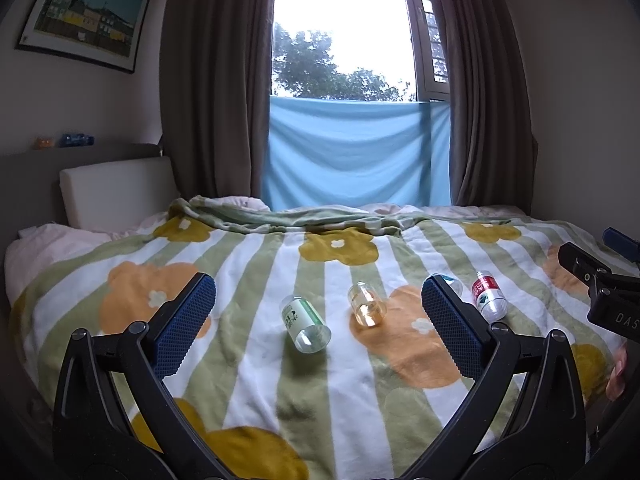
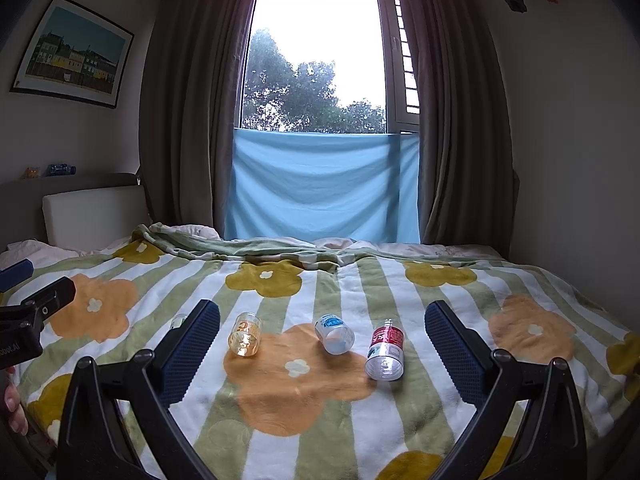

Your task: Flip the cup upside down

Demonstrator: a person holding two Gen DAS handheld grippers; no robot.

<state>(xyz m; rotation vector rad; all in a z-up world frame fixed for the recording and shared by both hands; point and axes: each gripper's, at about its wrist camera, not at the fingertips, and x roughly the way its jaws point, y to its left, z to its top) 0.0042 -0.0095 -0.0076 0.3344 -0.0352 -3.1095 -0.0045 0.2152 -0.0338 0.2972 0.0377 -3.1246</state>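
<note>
Several small clear cups lie on their sides on the flowered blanket (image 1: 248,280). The green-print cup (image 1: 305,323) is at the left, its mouth toward me. The orange-print cup (image 1: 366,305) (image 2: 245,334) lies beside it. A blue-print cup (image 2: 334,334) and a red-print cup (image 1: 489,294) (image 2: 385,351) follow to the right; in the left wrist view the blue-print cup (image 1: 452,283) peeks from behind my fingertip. My left gripper (image 1: 318,304) is open, above and before the green and orange cups. My right gripper (image 2: 322,330) is open too, framing the orange, blue and red cups. Nothing is held.
The cups rest on a bed; a white pillow (image 1: 116,190) leans on the headboard at the left. Brown curtains and a blue cloth (image 1: 356,156) cover the window behind. A person's fingers (image 2: 16,408) show at the left edge of the right wrist view.
</note>
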